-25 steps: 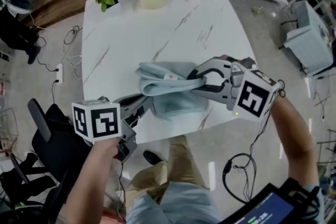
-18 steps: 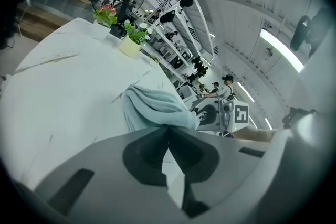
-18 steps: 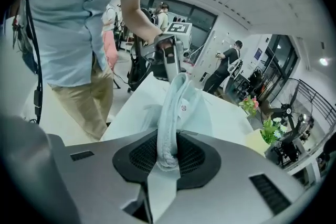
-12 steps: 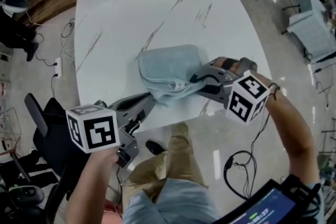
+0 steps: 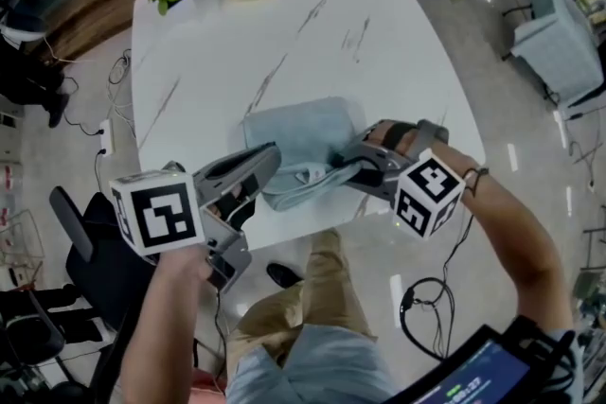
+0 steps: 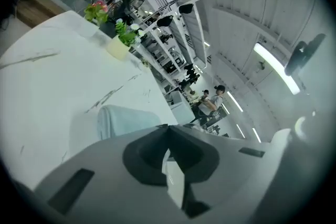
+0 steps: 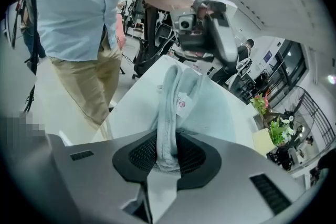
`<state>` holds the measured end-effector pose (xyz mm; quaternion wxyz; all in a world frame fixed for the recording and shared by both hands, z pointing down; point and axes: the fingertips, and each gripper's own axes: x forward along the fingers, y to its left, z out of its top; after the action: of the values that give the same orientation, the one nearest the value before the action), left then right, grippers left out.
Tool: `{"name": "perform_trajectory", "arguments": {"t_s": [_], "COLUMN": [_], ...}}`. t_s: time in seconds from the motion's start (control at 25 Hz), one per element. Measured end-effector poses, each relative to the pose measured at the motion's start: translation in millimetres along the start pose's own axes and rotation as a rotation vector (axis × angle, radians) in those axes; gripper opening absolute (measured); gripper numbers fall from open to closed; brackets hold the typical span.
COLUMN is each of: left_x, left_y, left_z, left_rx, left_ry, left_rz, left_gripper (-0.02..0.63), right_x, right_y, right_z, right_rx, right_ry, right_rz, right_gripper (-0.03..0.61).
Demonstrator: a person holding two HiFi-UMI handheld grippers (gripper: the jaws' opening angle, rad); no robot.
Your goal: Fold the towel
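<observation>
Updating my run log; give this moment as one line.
right tongs: shut on towel edge | left tongs: shut, empty | towel: folded, on table

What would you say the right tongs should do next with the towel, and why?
Probably open the right tongs and let go. They pinch a bunched edge of the towel, which already lies doubled over on the table, and the held edge sits low by the near table edge. The left tongs are shut with nothing between them, so nothing else grips the cloth.
</observation>
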<state>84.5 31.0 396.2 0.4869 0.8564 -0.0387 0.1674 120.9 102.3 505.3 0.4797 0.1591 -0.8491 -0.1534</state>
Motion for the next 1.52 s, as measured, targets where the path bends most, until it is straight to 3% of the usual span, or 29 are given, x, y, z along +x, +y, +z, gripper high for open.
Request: {"name": "perform_trajectory", "arguments": {"t_s": [0.12, 0.24, 0.32, 0.48, 0.56, 0.68, 0.72, 0.88, 0.96, 1.08, 1.2, 1.36, 1.44, 1.52], "left_x": [14, 16, 18, 17, 17, 17, 17, 16, 14, 11, 7, 8, 6, 3], "left_y": [36, 46, 43, 44, 43, 39, 37, 38, 43, 50, 57, 64, 56, 40], "left_z": [-25, -50, -62, -74, -76, -74, -75, -80, -79, -78, -79, -83, -80, -71], "left_rx": [-0.104, -0.087, -0.048, -0.038, -0.026, 0.042, 0.058, 0.075, 0.054, 0.022, 0.011, 0.017, 0.020, 0.023], "left_ry": [0.075, 0.137, 0.167, 0.202, 0.206, 0.213, 0.221, 0.236, 0.221, 0.200, 0.200, 0.196, 0.186, 0.169], "left_rz": [0.075, 0.112, 0.096, 0.090, 0.083, 0.082, 0.075, 0.060, 0.058, 0.064, 0.088, 0.102, 0.090, 0.057], "left_gripper": [0.006, 0.006, 0.008, 0.007, 0.007, 0.006, 0.008, 0.008, 0.007, 0.007, 0.006, 0.006, 0.007, 0.007], "right_x": [-2, -14, -33, -61, -57, -36, -30, -32, -35, -29, -16, -5, -15, -35], "right_y": [-1, 1, -1, -33, -36, -15, -8, 0, 2, 18, 34, 42, 39, 23], "right_z": [0, 9, 19, 27, 25, 22, 19, 22, 22, 13, 6, 6, 14, 27], "right_rx": [0.009, 0.072, 0.193, 0.520, 0.596, 0.552, 0.519, 0.395, 0.252, 0.005, -0.112, -0.108, 0.031, 0.230], "right_ry": [0.006, -0.016, -0.076, -0.225, -0.214, -0.106, -0.068, -0.089, -0.079, 0.017, 0.079, 0.089, 0.032, -0.065], "right_rz": [-0.017, 0.012, 0.039, 0.023, 0.050, 0.116, 0.122, 0.038, -0.039, -0.113, -0.123, -0.101, -0.074, -0.071], "right_gripper": [0.103, 0.191, 0.235, 0.166, 0.163, 0.156, 0.123, 0.067, 0.068, 0.069, 0.069, 0.078, 0.149, 0.146]}}
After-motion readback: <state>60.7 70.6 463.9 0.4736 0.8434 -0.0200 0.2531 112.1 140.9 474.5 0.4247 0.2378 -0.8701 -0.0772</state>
